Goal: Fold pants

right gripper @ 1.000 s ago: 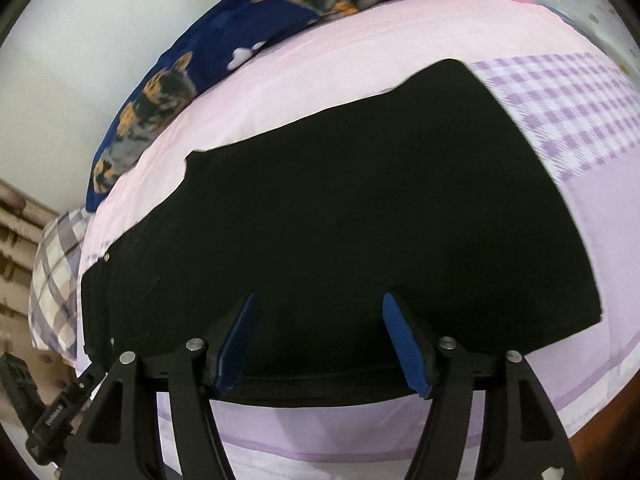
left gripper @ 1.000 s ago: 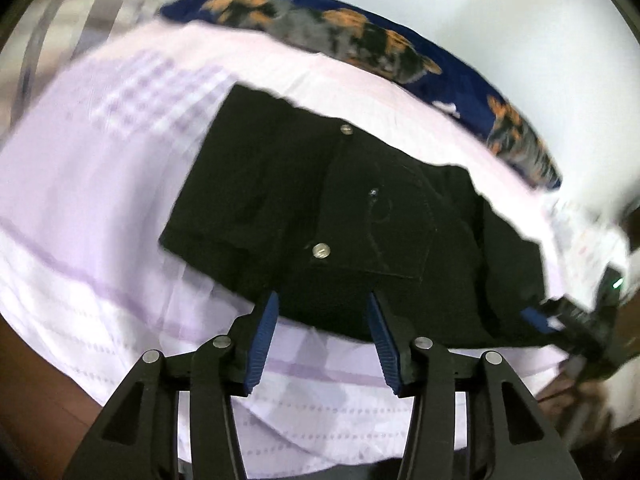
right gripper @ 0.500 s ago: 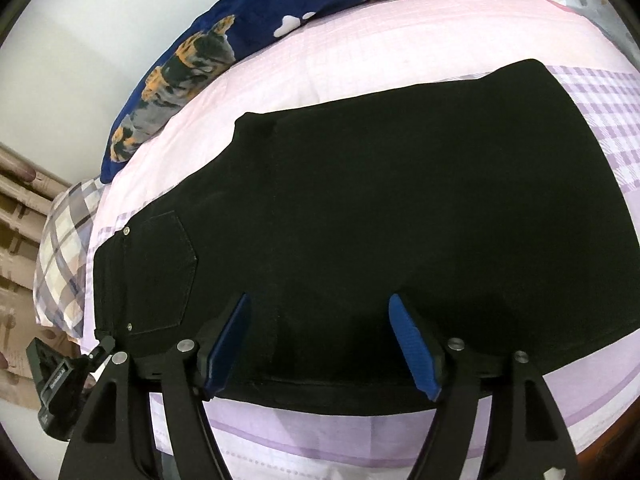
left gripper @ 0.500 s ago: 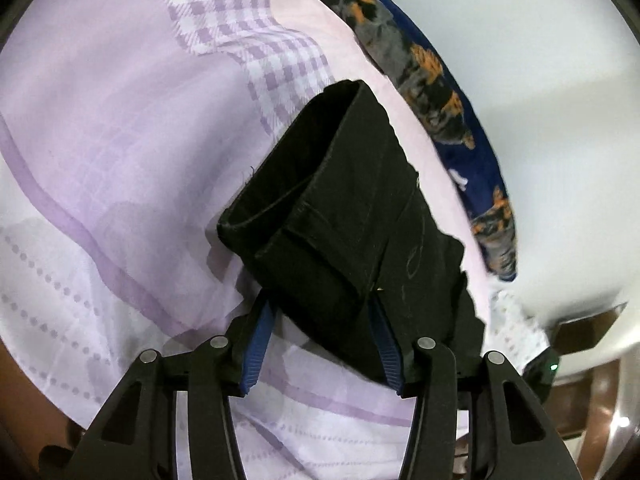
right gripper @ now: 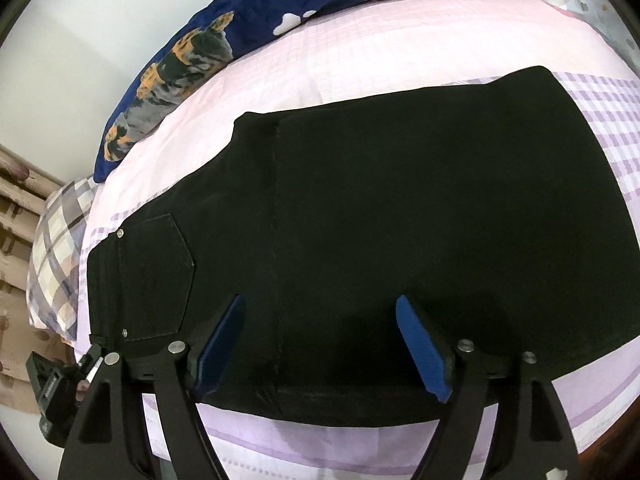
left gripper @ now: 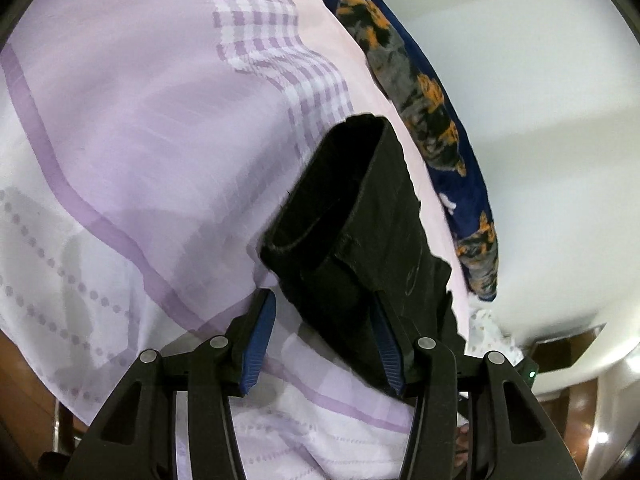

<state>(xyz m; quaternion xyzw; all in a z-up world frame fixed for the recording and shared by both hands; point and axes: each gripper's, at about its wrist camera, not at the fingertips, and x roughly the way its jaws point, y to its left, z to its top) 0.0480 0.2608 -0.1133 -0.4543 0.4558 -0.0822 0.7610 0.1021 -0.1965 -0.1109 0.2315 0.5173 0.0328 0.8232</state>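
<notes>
Black pants [right gripper: 400, 216] lie flat on the bed, folded lengthwise, waistband and back pocket [right gripper: 154, 276] at the left. In the left wrist view the pants [left gripper: 360, 232] show end-on, the open waist toward me. My left gripper [left gripper: 324, 316] is open, its blue pads either side of the pants' near waist corner, just above it. My right gripper [right gripper: 320, 320] is open wide and hovers over the pants' near long edge, empty. The left gripper also shows in the right wrist view [right gripper: 60, 384] at the waist end.
The bed has a lilac and pink checked sheet [left gripper: 140, 140]. A navy blanket with orange cat print [right gripper: 208, 56] lies along the wall side. A plaid pillow [right gripper: 60, 248] sits at the bed's left end. Brown floor [left gripper: 24, 408] shows below the bed edge.
My left gripper swung round to the waist end and closed in on the pants' corner. My right gripper drew slightly nearer to the pants' near edge. Both stayed open.
</notes>
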